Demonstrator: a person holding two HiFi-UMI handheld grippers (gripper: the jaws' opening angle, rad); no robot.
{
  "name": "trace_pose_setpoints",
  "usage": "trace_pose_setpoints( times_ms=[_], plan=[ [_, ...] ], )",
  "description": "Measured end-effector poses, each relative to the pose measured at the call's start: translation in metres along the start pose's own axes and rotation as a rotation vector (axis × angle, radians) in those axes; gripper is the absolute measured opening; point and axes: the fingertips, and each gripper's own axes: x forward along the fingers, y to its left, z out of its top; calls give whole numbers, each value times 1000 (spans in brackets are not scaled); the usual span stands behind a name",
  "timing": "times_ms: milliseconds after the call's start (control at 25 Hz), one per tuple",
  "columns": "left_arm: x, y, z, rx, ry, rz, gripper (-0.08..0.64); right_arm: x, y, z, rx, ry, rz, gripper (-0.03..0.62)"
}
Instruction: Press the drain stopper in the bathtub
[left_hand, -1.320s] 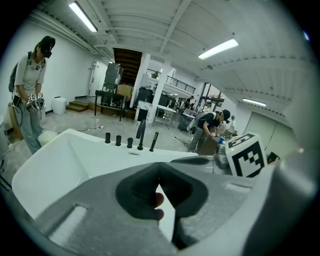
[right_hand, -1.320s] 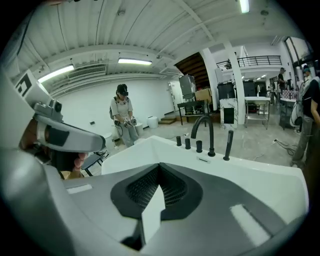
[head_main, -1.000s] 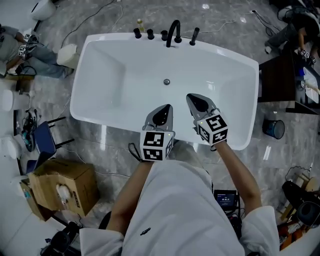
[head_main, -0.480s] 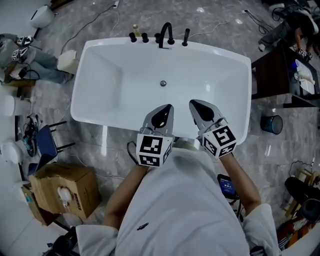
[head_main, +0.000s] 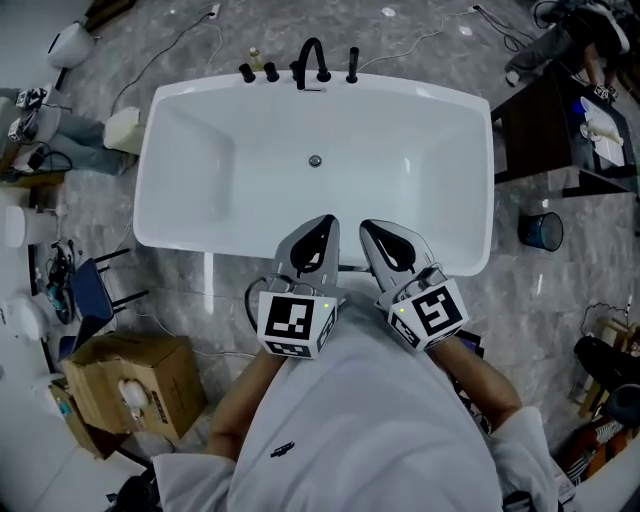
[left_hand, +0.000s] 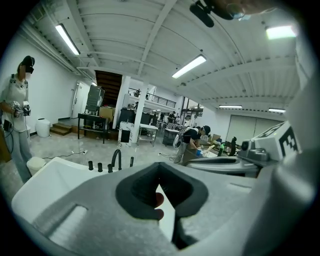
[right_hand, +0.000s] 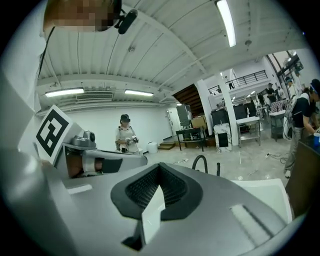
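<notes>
Presently the left gripper (head_main: 325, 221) and right gripper (head_main: 367, 227) are held, fingers pressed together on nothing, at the near rim of the tub (head_main: 200, 150), well apart from the stopper (head_main: 315, 160) at mid-floor; whether it is pressed cannot be told.

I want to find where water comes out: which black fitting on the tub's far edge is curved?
The arched spout, second from the right; the other fittings are short straight posts.
</notes>
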Motion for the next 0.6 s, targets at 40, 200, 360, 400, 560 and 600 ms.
trace_pose_setpoints(
  times_ms=[40, 200, 360, 400, 560, 600],
  plan=[
    [0, 0, 0, 2, -4, 4, -2, -1, -1, 3, -8, -11, -7, -6],
    [0, 0, 0, -4, -5, -4, -2, -4, -6, 6, 18, -21, -24, -6],
    [3, 1, 6, 13, -18, -15, -2, 9, 8, 3, 16, -8, 72, -6],
    [3, -1, 4, 11, -16, -17, -2, 10, 11, 1, 17, 1, 92, -7],
    [0, -3, -7, -12, -5, -16, -2, 9, 19, -11, 30, 30, 119, -8],
    [-1, -2, -8, -14, -4, -12, -2, 9, 19, -12, 35, 27, 120, -8]
  ],
)
